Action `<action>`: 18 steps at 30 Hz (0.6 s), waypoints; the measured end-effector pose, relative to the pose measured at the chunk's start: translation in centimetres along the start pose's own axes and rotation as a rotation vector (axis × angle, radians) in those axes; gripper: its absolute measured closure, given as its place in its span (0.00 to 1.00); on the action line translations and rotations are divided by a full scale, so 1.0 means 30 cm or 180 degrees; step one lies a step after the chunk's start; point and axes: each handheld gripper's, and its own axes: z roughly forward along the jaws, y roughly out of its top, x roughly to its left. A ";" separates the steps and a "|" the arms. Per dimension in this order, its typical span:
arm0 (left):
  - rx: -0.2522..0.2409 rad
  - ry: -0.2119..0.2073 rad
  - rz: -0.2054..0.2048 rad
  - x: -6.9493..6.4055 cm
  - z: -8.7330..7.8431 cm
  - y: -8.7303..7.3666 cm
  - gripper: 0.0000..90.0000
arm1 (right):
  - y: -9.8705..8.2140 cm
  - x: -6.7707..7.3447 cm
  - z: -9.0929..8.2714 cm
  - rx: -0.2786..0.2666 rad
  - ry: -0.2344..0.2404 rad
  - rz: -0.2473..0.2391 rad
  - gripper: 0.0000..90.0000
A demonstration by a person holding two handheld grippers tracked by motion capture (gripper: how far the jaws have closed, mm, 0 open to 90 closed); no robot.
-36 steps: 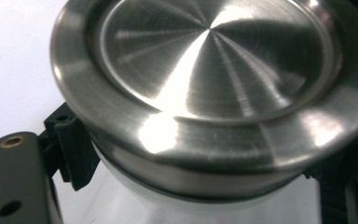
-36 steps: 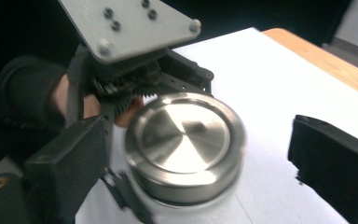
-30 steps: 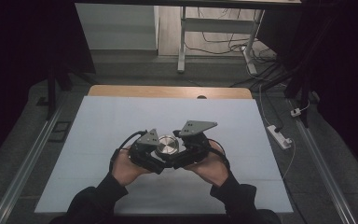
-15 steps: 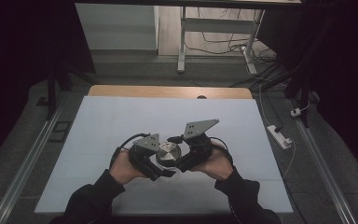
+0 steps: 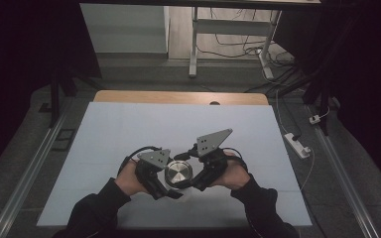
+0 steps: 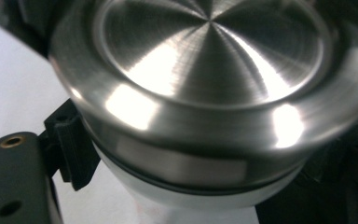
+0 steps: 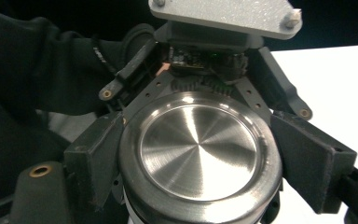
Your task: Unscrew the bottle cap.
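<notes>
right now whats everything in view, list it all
lid: one, brushed steel, round, on a white container between the two grippers near the table's front
container: one, white, under the lid, mostly hidden
table: one, white top with a wood strip at the far edge
power strip: one, white, on the floor right of the table
frame: one, white metal, on the floor beyond the table, cables around it
left gripper: black, grey plate on top, at the lid's left
right gripper: black, grey plate, at the lid's right
sleeves: two, black
</notes>
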 end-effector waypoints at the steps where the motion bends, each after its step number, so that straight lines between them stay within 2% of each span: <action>1: 0.0012 0.0041 -0.0005 0.001 0.002 0.000 0.17 | -0.001 -0.003 0.000 0.0012 0.0019 0.0037 0.21; 2: 0.0025 0.0095 -0.0046 0.004 0.004 0.000 0.17 | -0.002 -0.006 0.000 0.0013 -0.0007 0.0086 0.20; 3: 0.0027 0.0170 -0.0109 0.008 0.006 -0.001 0.17 | -0.001 -0.008 -0.004 0.0003 -0.0072 0.0145 0.13; 4: 0.0039 0.0257 -0.0172 0.015 0.005 -0.003 0.17 | 0.002 -0.009 -0.008 -0.0058 -0.0186 0.0211 0.07; 5: 0.0039 0.0257 -0.0172 0.015 0.005 -0.003 0.17 | 0.008 -0.010 -0.017 -0.0087 -0.0317 0.0259 0.05; 6: 0.0042 0.0356 -0.0264 0.022 0.004 -0.006 0.17 | 0.015 -0.010 -0.029 -0.0108 -0.0446 0.0322 0.03; 7: 0.0039 0.0559 -0.0440 0.039 -0.002 -0.016 0.17 | 0.022 -0.010 -0.040 -0.0131 -0.0562 0.0385 0.02; 9: 0.0038 0.0807 -0.0634 0.049 -0.006 -0.022 0.17 | 0.036 -0.003 -0.056 -0.0118 -0.0898 0.0480 0.02; 10: 0.0038 0.0807 -0.0634 0.049 -0.006 -0.022 0.17 | 0.042 0.002 -0.057 -0.0084 -0.1078 0.0506 0.03; 11: 0.0065 0.0918 -0.0684 0.053 -0.009 -0.023 0.17 | 0.046 0.006 -0.053 -0.0052 -0.1219 0.0538 0.03; 12: 0.0070 0.1095 -0.0793 0.053 -0.007 -0.021 0.17 | 0.049 0.012 -0.041 -0.0030 -0.1334 0.0557 0.04; 13: 0.0070 0.1095 -0.0793 0.053 -0.007 -0.021 0.17 | 0.050 0.015 -0.031 -0.0007 -0.1403 0.0572 0.06; 14: 0.0057 0.1141 -0.0858 0.054 -0.007 -0.018 0.17 | 0.050 0.017 -0.015 0.0029 -0.1495 0.0583 0.06; 15: 0.0057 0.1141 -0.0858 0.054 -0.007 -0.018 0.17 | 0.050 0.017 -0.015 0.0029 -0.1495 0.0583 0.06; 16: 0.0071 0.1185 -0.0863 0.048 -0.003 -0.011 0.17 | 0.045 0.020 0.026 0.0112 -0.1617 0.0568 0.07; 17: 0.0071 0.1185 -0.0863 0.048 -0.003 -0.011 0.17 | 0.043 0.020 0.040 0.0131 -0.1655 0.0564 0.07; 18: 0.0094 0.1239 -0.0842 0.039 0.005 -0.002 0.17 | 0.041 0.021 0.054 0.0154 -0.1692 0.0544 0.09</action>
